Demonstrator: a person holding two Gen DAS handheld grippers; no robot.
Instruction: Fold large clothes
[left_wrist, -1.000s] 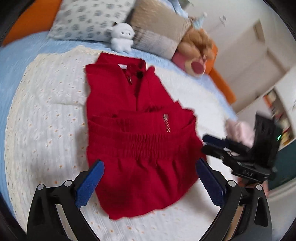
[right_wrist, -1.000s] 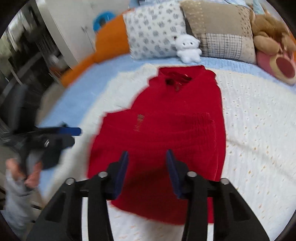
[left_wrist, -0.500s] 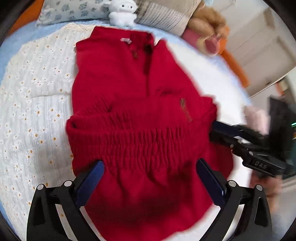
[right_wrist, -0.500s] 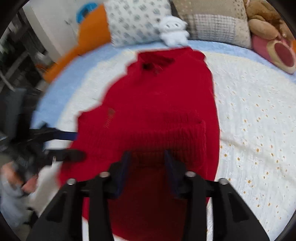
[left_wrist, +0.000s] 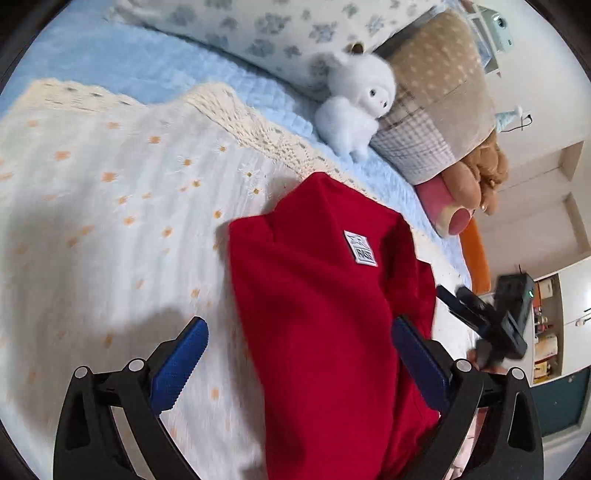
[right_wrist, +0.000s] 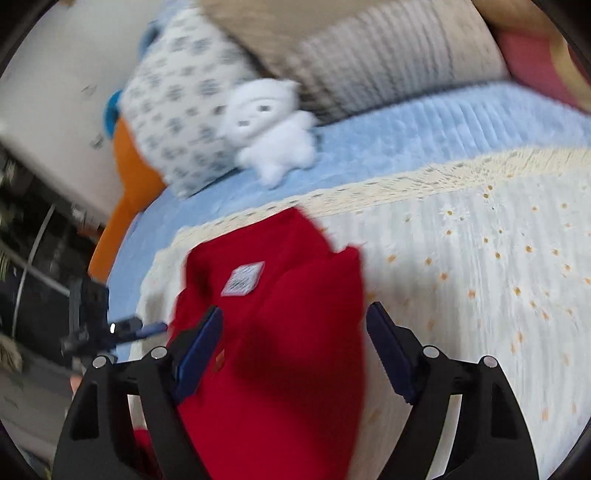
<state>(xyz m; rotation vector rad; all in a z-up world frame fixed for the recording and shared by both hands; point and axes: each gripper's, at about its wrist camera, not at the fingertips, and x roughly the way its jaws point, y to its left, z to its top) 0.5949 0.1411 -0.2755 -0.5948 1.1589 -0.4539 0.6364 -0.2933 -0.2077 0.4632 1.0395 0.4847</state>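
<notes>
A red garment (left_wrist: 317, 317) lies folded on the cream daisy bedspread (left_wrist: 92, 206), its white neck label (left_wrist: 360, 248) facing up. My left gripper (left_wrist: 299, 362) is open, its blue pads wide apart over the garment's near part. In the right wrist view the same garment (right_wrist: 280, 354) fills the lower middle with its label (right_wrist: 243, 278) showing. My right gripper (right_wrist: 295, 350) is open, jaws either side of the cloth. Neither gripper grips the cloth. The right gripper (left_wrist: 480, 314) also shows at the left wrist view's right edge; the left gripper (right_wrist: 122, 330) shows at the right wrist view's left.
A white plush toy (left_wrist: 354, 110) sits at the head of the bed on the blue sheet (left_wrist: 147, 70). Behind it stand a flowered pillow (left_wrist: 280, 33), a beige checked pillow (left_wrist: 436, 110) and a brown and pink plush (left_wrist: 469, 199). Shelves (left_wrist: 550, 325) stand beyond the bed's right side.
Both grippers have moved forward toward the collar end, close over the garment. The right gripper has opened wider. The garment now shows its back with the label up.
</notes>
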